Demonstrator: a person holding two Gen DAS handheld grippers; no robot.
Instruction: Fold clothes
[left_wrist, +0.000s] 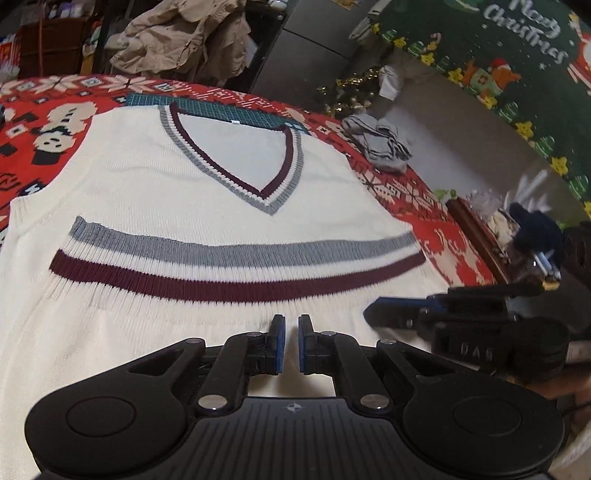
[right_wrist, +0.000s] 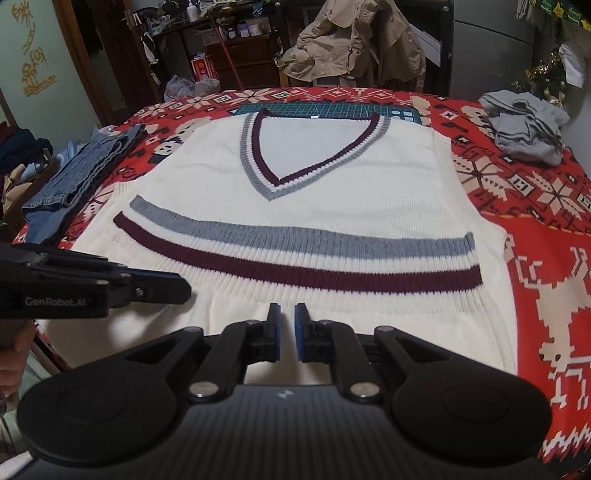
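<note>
In the right wrist view, folded blue denim (right_wrist: 79, 177) lies at the left edge on the surface (right_wrist: 535, 229), under a red knitted-pattern cloth. The cream ribbed-knit vest (right_wrist: 295, 206), V-necked with grey and maroon stripes, lies flat across the middle. A crumpled grey garment (right_wrist: 524, 125) sits upper right. The left gripper (left_wrist: 291, 334) and the right gripper (right_wrist: 287, 325) hover low over the vest's near hem, each with jaws parted by a narrow gap, holding nothing
</note>
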